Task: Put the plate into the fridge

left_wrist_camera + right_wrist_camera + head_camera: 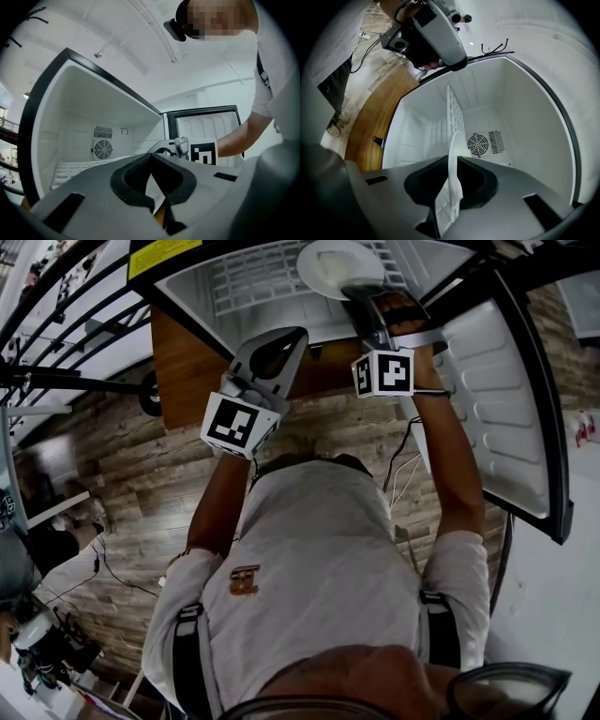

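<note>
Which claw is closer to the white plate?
Right. The right claw grips the plate by its rim, inside the open fridge. The left claw, shut and empty, sits in front of the fridge, apart from the plate.

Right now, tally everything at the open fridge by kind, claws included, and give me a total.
plate: 1
claws: 2 (left claw, right claw)
fridge: 1
wire shelf: 1
fan grille: 1
Total: 6
</note>
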### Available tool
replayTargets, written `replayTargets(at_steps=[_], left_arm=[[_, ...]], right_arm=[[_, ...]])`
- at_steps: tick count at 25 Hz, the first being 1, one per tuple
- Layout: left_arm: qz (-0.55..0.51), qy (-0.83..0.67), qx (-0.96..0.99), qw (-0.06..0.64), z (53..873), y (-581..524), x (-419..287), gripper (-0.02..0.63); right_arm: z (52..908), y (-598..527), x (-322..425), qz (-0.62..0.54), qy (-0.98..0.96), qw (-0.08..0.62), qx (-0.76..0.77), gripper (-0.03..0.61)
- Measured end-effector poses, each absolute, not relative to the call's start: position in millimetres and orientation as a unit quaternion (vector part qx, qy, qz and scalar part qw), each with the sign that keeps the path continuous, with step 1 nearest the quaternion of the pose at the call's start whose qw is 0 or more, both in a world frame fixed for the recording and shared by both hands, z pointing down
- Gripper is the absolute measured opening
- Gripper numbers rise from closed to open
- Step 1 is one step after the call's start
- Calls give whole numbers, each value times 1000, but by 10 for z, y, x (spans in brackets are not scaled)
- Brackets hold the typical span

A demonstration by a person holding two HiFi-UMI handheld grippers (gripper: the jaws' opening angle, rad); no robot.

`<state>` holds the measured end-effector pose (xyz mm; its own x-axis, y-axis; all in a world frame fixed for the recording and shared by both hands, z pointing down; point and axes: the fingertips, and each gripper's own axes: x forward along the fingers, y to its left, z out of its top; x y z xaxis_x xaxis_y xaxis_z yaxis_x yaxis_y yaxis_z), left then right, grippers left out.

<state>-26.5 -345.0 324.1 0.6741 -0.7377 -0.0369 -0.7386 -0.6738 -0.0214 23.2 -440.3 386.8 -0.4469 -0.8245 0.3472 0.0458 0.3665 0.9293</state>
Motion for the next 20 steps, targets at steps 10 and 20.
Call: replayTargets(at_steps=[10, 20], left_arm=[[10, 398, -917, 24, 3212, -3467, -167, 18], [13, 397, -917, 29, 3169, -3410, -92, 18]], right_arm=[[3844, -4175, 261, -490, -703, 433, 279, 43], [3539, -3774, 195, -463, -751, 359, 306, 43]])
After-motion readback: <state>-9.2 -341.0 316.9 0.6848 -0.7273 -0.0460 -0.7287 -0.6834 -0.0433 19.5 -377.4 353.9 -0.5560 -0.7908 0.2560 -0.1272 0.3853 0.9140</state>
